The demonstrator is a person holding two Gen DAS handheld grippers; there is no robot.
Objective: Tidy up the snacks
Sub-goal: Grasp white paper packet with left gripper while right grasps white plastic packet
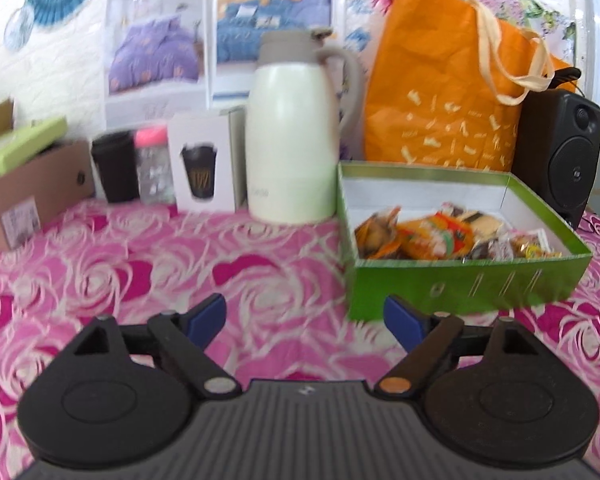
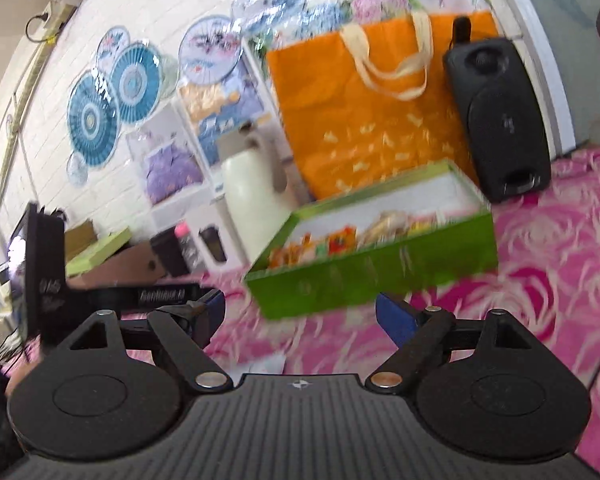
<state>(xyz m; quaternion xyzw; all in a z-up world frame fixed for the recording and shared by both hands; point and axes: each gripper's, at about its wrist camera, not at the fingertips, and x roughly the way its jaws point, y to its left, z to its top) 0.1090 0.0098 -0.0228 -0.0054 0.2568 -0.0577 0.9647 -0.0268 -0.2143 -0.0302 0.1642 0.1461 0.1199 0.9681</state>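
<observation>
**A:** Quick check on the snack tidy-up. Green box [image 1: 452, 280] sitting on the pink rose cloth [image 1: 140, 264], lid off, right beside the cream jug [image 1: 288, 140] and in front of the orange bag [image 1: 440, 92]. Wrapped snacks [image 1: 452, 240] piled along the near side of the box, far half bare. No loose snacks spotted anywhere on the cloth, though both views pretty smeary.

**B:** Tools?

**A:** Left gripper [image 1: 304, 320] spread wide, blue pads apart, nothing between them, just cloth underneath. Hanging short of the box, near its left front corner. Right gripper [image 2: 300, 316] same story: jaws wide, empty, aimed at the box [image 2: 372, 276] front wall from a bit further off. Snacks [image 2: 340, 240] visible over the rim from there too.

**B:** So which step?

**A:** Looks like a between-picks moment, or close to done. Everything apparently in the box already, both tools empty. Hard to call for sure with the blur.

**B:** Next move?

**A:** Probably either hunting for a leftover outside the views, or fetching the lid. Flat green thing [image 1: 20, 144] on top of the brown carton [image 1: 32, 196] at far left, possibly that lid, can't confirm. If so: reach left, pinch it by the edge, carry it level, line up all four corners over the box before lowering. Thin card, easy to snag on a wrapper sticking up, so worth pressing the pile down first.
</observation>
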